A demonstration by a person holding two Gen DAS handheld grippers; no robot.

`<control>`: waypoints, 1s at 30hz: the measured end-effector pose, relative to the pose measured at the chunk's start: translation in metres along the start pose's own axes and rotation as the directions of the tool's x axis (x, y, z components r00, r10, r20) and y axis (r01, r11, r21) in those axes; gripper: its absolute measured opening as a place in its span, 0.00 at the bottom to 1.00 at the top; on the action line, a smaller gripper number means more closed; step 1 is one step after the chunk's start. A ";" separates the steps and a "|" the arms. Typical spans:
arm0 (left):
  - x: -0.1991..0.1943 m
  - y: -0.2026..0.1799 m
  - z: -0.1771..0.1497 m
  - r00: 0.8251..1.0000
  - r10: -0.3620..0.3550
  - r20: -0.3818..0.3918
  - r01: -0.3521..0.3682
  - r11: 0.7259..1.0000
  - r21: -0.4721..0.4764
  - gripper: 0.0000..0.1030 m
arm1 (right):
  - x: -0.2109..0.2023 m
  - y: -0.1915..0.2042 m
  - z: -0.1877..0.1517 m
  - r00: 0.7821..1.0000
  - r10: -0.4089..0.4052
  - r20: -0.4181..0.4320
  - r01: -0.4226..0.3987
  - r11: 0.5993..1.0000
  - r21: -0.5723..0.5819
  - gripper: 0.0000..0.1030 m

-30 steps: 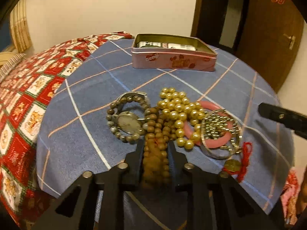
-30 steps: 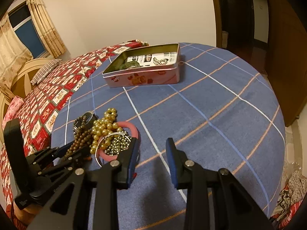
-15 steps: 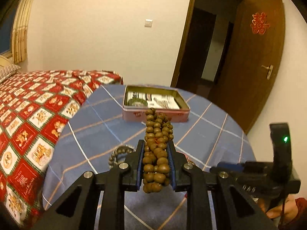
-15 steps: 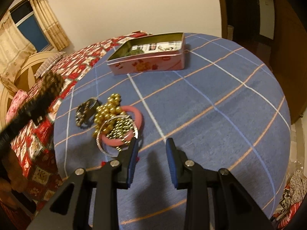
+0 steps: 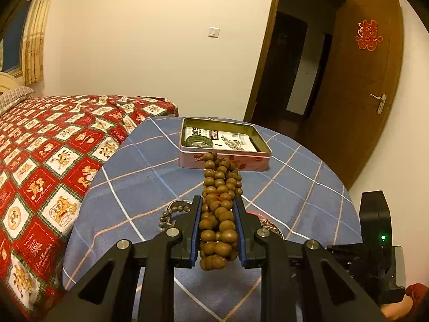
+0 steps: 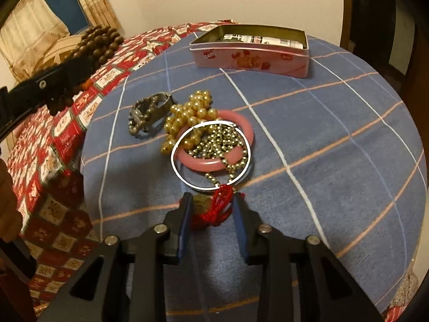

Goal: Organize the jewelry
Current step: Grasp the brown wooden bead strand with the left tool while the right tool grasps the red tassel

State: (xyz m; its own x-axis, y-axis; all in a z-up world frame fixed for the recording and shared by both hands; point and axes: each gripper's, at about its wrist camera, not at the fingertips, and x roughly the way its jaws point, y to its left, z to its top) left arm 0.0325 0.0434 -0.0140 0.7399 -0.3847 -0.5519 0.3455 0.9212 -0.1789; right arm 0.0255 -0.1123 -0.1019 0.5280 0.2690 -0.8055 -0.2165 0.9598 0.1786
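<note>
My left gripper [image 5: 217, 206] is shut on a bundle of brown wooden beads [image 5: 219, 204], held in the air above the round blue table, in line with the open pink tin [image 5: 224, 145]. The beads also show in the right wrist view [image 6: 96, 41] at upper left. My right gripper [image 6: 211, 204] is open, low over the table, with a red tassel with a gold coin [image 6: 214, 206] between its fingers. Just beyond lie a pink bangle [image 6: 214, 161], a thin silver bangle [image 6: 177, 147], small gold beads [image 6: 217, 142], large gold pearls [image 6: 187, 115] and a watch with grey beads [image 6: 148, 112].
The tin [image 6: 252, 53] stands at the table's far side and holds a green ring and a small chain. A bed with a red patterned cover [image 5: 48, 161] adjoins the table on the left. A dark doorway and brown door [image 5: 362, 80] are at the right.
My left gripper has lifted the brown beads off the pile and raised them, facing the tin. My right gripper has moved in over the red tassel at the pile's near edge.
</note>
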 end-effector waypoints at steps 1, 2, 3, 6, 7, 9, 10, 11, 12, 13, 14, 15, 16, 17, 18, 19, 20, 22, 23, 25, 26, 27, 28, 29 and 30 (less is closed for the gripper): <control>0.000 0.002 0.000 1.000 0.002 0.000 -0.002 1.000 -0.005 0.21 | 0.000 -0.002 0.000 1.000 -0.005 -0.005 0.005 1.000 0.000 0.11; 0.000 0.003 0.000 1.000 0.004 0.001 -0.004 1.000 -0.009 0.21 | 0.000 -0.005 0.000 1.000 0.001 -0.009 -0.001 1.000 0.008 0.10; -0.001 0.004 0.000 1.000 0.006 0.001 -0.006 1.000 -0.010 0.21 | -0.001 -0.009 0.000 1.000 0.016 -0.012 -0.016 0.999 0.028 0.09; -0.002 0.006 -0.001 1.000 0.012 0.004 -0.012 1.000 -0.015 0.21 | -0.010 -0.019 0.003 1.000 0.013 0.012 -0.014 0.998 0.066 0.09; -0.002 0.007 -0.001 1.000 0.013 0.005 -0.012 1.000 -0.018 0.21 | -0.016 -0.021 0.005 1.000 0.011 0.030 -0.013 0.997 0.075 0.09; -0.002 0.008 -0.001 1.000 0.014 0.007 -0.014 1.000 -0.026 0.21 | -0.029 -0.030 0.011 0.997 0.013 0.075 -0.021 0.994 0.110 0.09; -0.002 0.008 -0.001 1.000 0.013 0.007 -0.013 0.999 -0.029 0.21 | -0.034 -0.033 0.014 0.996 0.017 0.090 -0.028 0.992 0.122 0.09; -0.001 0.008 -0.001 1.000 0.010 0.006 -0.010 0.999 -0.032 0.21 | -0.040 -0.036 0.017 0.994 0.028 0.109 -0.042 0.990 0.133 0.09; 0.000 0.008 -0.002 1.000 0.008 0.005 -0.008 0.999 -0.032 0.21 | -0.046 -0.041 0.020 0.990 0.041 0.131 -0.061 0.987 0.146 0.09; 0.000 0.008 -0.002 1.000 0.008 0.003 -0.008 1.000 -0.030 0.21 | -0.050 -0.042 0.022 0.988 0.051 0.145 -0.073 0.985 0.154 0.09; 0.001 0.007 -0.002 1.000 0.008 0.002 -0.008 1.000 -0.029 0.21 | -0.053 -0.045 0.023 0.985 0.064 0.159 -0.090 0.982 0.164 0.09; 0.002 0.007 -0.002 1.000 0.007 0.000 -0.007 1.000 -0.027 0.21 | -0.056 -0.048 0.025 0.982 0.077 0.171 -0.107 0.979 0.175 0.09; 0.004 0.007 -0.002 1.000 0.007 -0.002 -0.007 1.000 -0.026 0.21 | -0.059 -0.049 0.027 0.980 0.081 0.180 -0.115 0.976 0.184 0.09; 0.005 0.007 -0.002 1.000 0.007 -0.004 -0.007 1.000 -0.026 0.21 | -0.061 -0.051 0.030 0.978 0.083 0.190 -0.119 0.974 0.190 0.09; 0.006 0.007 -0.002 1.000 0.008 -0.007 -0.008 1.000 -0.026 0.21 | -0.063 -0.052 0.032 0.977 0.082 0.196 -0.120 0.974 0.191 0.09; 0.007 0.007 -0.003 1.000 0.008 -0.010 -0.009 1.000 -0.026 0.21 | -0.064 -0.054 0.034 0.976 0.076 0.204 -0.116 0.974 0.193 0.09; 0.008 0.008 -0.002 1.000 0.010 -0.012 -0.010 1.000 -0.027 0.21 | -0.065 -0.055 0.035 0.976 0.071 0.206 -0.112 0.975 0.193 0.09; 0.009 0.009 -0.002 1.000 0.010 -0.015 -0.010 1.000 -0.030 0.21 | -0.063 -0.055 0.037 0.980 0.067 0.187 -0.101 0.978 0.182 0.13; 0.010 0.010 -0.002 1.000 0.011 -0.016 -0.011 0.999 -0.030 0.21 | -0.058 -0.052 0.037 0.985 0.068 0.159 -0.094 0.982 0.165 0.13; 0.012 0.010 -0.003 1.000 0.016 -0.019 -0.017 0.999 -0.029 0.21 | -0.050 -0.045 0.032 0.992 0.054 0.110 -0.069 0.988 0.135 0.17; 0.012 0.010 -0.003 1.000 0.019 -0.019 -0.019 0.999 -0.027 0.21 | -0.044 -0.040 0.028 0.996 0.048 0.081 -0.057 0.992 0.115 0.20; 0.013 0.010 -0.004 1.000 0.018 -0.021 -0.018 0.999 -0.026 0.21 | -0.037 -0.034 0.024 0.998 0.043 0.051 -0.048 0.994 0.095 0.32; 0.013 0.009 -0.004 1.000 0.017 -0.023 -0.018 0.999 -0.026 0.21 | -0.031 -0.030 0.020 0.999 0.043 0.028 -0.045 0.996 0.082 0.42; 0.013 0.009 -0.005 1.000 0.017 -0.025 -0.018 0.999 -0.026 0.21 | -0.025 -0.026 0.017 0.999 0.044 0.014 -0.045 0.996 0.073 0.43; 0.013 0.009 -0.005 1.000 0.017 -0.026 -0.018 1.000 -0.026 0.21 | -0.019 -0.021 0.014 0.999 0.036 -0.003 -0.036 0.998 0.060 0.43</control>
State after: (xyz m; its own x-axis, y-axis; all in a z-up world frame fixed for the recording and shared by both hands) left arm 0.0423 0.0469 -0.0269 0.7306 -0.3674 -0.5755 0.3176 0.9290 -0.1899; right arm 0.0317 -0.1363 -0.0823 0.5171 0.3036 -0.8003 -0.1861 0.9525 0.2411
